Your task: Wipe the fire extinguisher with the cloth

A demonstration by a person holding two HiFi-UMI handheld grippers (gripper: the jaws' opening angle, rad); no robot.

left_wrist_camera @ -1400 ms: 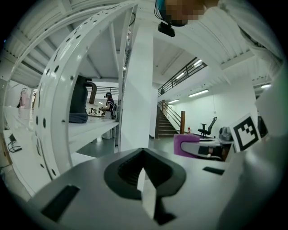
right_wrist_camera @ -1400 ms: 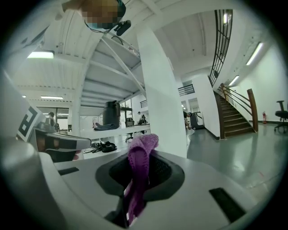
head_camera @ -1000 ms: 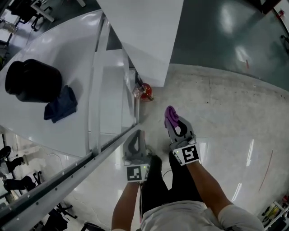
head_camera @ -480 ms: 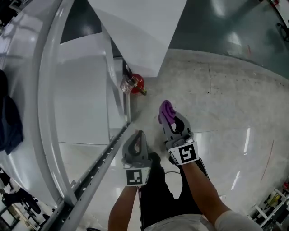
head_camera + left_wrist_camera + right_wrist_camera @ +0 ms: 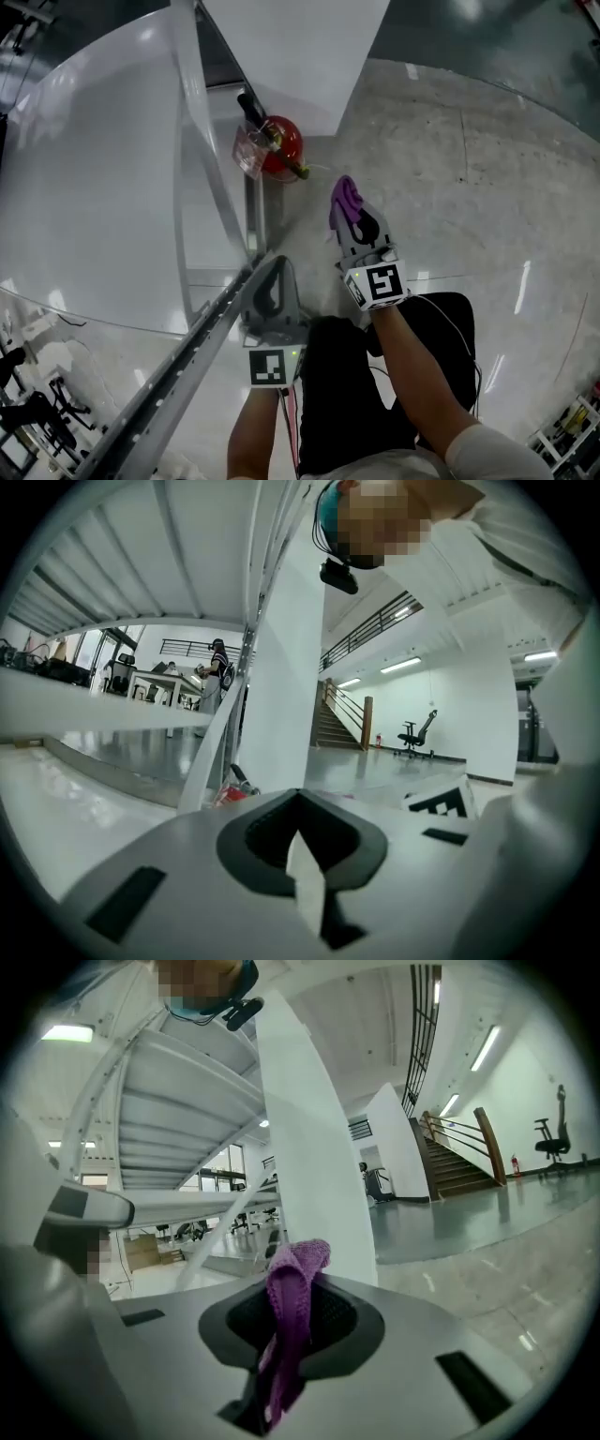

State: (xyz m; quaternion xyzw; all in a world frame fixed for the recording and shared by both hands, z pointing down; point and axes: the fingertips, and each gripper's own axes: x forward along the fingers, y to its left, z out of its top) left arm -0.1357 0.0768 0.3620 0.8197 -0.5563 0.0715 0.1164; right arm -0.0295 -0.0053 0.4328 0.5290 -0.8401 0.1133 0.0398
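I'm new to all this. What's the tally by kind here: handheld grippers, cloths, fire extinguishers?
Grey two-jaw grippers: 2 (left gripper, right gripper)
Purple knitted cloth: 1, clamped in the right gripper
Red fire extinguisher: 1, on the floor
Total: 4

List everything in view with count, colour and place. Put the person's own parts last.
fire extinguisher: one, red, on the floor by the foot of the pillar.
cloth: one, purple, in the right gripper's jaws.
table: one, white, at the left.
pillar: one, white, just beyond the extinguisher.
office chair: one, black, far across the hall.
staircase: one, in the background.
left gripper: one, grey, jaws together, empty, by the table's frame.
right gripper: one, grey, shut on the cloth, apart from the extinguisher.
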